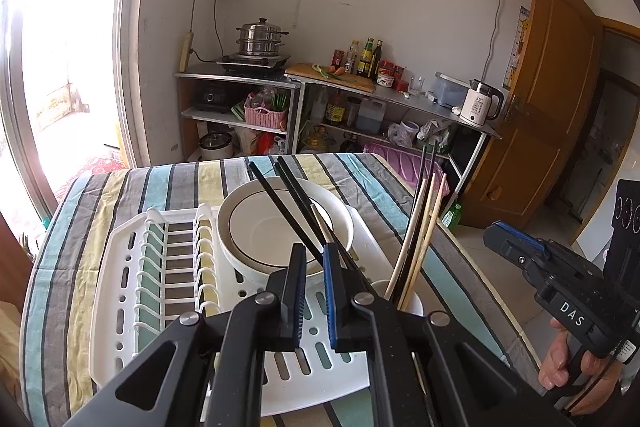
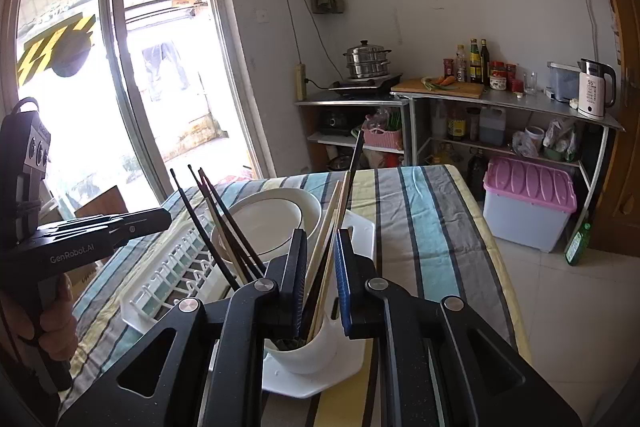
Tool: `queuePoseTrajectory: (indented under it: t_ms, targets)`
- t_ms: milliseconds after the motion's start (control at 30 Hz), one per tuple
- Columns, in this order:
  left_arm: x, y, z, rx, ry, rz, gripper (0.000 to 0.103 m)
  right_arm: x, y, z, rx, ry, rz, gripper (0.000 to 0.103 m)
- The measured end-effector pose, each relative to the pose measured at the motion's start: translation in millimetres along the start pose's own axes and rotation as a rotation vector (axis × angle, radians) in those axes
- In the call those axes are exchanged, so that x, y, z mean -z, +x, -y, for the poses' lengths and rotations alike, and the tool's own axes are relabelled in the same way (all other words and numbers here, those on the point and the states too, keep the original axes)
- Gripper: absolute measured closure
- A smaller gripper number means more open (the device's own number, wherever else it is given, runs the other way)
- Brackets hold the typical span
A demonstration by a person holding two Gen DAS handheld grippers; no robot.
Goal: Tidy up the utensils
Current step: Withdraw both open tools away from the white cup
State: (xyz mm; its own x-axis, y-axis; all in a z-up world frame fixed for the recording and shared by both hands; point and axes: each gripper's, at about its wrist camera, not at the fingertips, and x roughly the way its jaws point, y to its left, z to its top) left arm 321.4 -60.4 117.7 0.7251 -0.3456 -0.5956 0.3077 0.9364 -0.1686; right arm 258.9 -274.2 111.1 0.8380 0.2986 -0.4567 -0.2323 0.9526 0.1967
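The dark slender chopsticks slant over the white round bowl, clenched in the left gripper. Another bundle of chopsticks stands in the white plastic cup holder, with the right gripper released around it. Tilting or loosening could spill sticks onto the striped-cloth worktop.

A home kitchen is shown: a steel steamer pot is set on a cooktop, sauce bottles and an electric kettle are lined along metal shelving, and a cloth-covered worktop is seen.
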Motion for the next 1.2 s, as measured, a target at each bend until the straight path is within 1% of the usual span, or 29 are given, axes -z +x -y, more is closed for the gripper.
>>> queuePoseTrajectory:
  t_ms: [200, 333, 400, 467, 633, 767, 967, 1200]
  targets:
    - [30.5, -32.7, 8.1, -0.020, 0.033, 0.036, 0.092, 18.7, -26.8, -8.7, -0.013, -0.017, 0.015, 0.084]
    - [61.0, -57.6, 14.2, -0.026, 0.037, 0.062, 0.092, 36.1, -47.5, -15.6, -0.024, -0.024, 0.018, 0.081]
    - [77.5, -67.8, 17.7, -0.032, 0.037, 0.067, 0.092, 45.5, -57.6, -20.7, -0.019, -0.033, 0.019, 0.075]
    - [95.7, -76.2, 21.2, -0.040, 0.034, 0.067, 0.092, 56.0, -67.1, -26.6, -0.019, -0.040, 0.018, 0.072]
    - [136.6, -94.6, 30.9, -0.078, 0.045, 0.059, 0.092, 81.9, -84.8, -40.0, -0.009, -0.060, -0.001, 0.071]
    - [160.7, -111.0, 32.4, -0.102, 0.028, 0.064, 0.092, 102.2, -98.8, -47.6, -0.009, -0.060, -0.018, 0.071]
    - [184.2, -135.1, 32.3, -0.135, 0.006, 0.089, 0.092, 125.3, -121.4, -60.4, 0.015, -0.084, -0.015, 0.071]
    - [205.7, -146.6, 36.0, -0.152, -0.003, 0.082, 0.092, 139.7, -137.8, -72.3, 0.032, -0.110, -0.003, 0.071]
